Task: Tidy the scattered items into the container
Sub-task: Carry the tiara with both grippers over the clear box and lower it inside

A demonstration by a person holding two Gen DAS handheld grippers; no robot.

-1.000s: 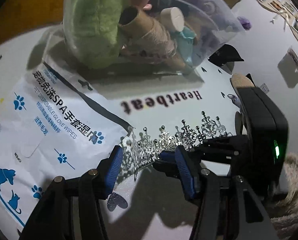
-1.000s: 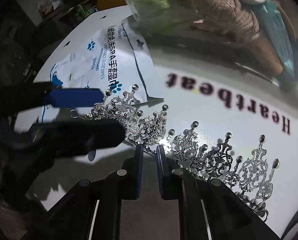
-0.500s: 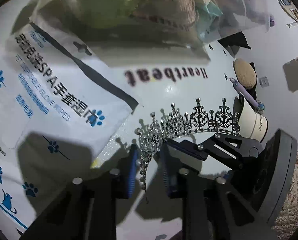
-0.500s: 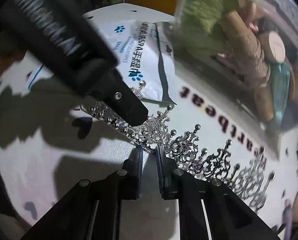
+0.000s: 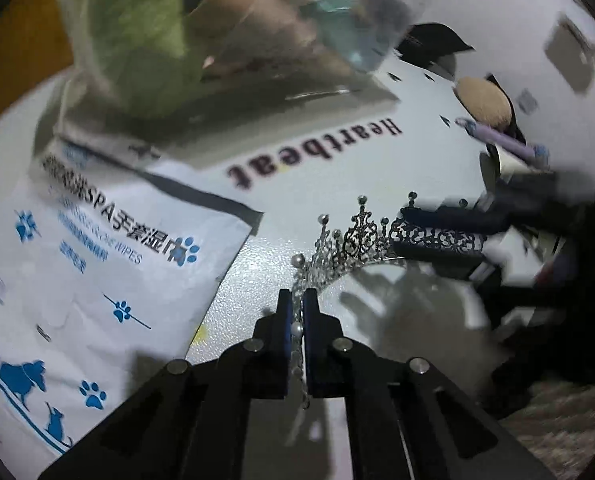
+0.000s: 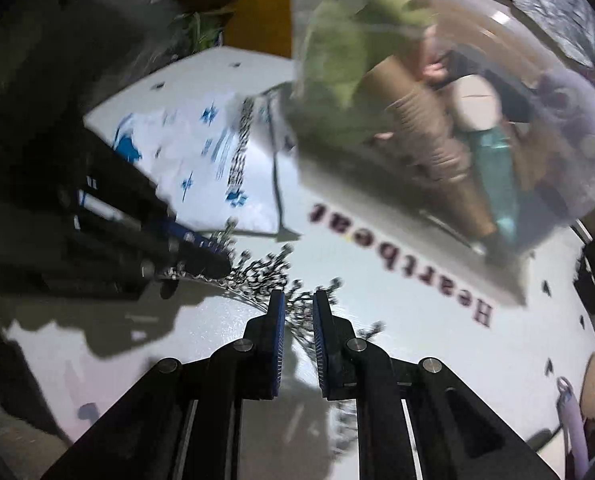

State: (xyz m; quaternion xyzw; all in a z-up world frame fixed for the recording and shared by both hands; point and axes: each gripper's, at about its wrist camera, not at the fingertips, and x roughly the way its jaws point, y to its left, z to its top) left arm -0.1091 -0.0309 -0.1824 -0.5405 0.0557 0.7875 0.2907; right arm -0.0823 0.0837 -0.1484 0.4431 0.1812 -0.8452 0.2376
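A silver tiara (image 5: 361, 240) is held over the white table between both grippers. My left gripper (image 5: 296, 304) is shut on one end of the tiara. My right gripper (image 6: 298, 312) is shut on the tiara (image 6: 265, 276) nearer its other end; it shows in the left wrist view (image 5: 441, 236), gripping the tiara's far part. The clear plastic container (image 6: 437, 92) stands behind, holding a green plush toy (image 6: 349, 40), a cardboard tube (image 6: 429, 132) and other items. It also shows in the left wrist view (image 5: 225, 40).
A white wipes packet with blue paw prints (image 5: 97, 264) lies left of the tiara, partly under the container. A makeup brush (image 5: 485, 104), a lilac pen (image 5: 505, 144) and a white cup (image 5: 509, 164) sit at the right. The table reads "Heartbeat" (image 5: 313, 156).
My left gripper has closed fully on the tiara's end. Both grippers have shifted and the tiara has risen off the table, still held by the right gripper.
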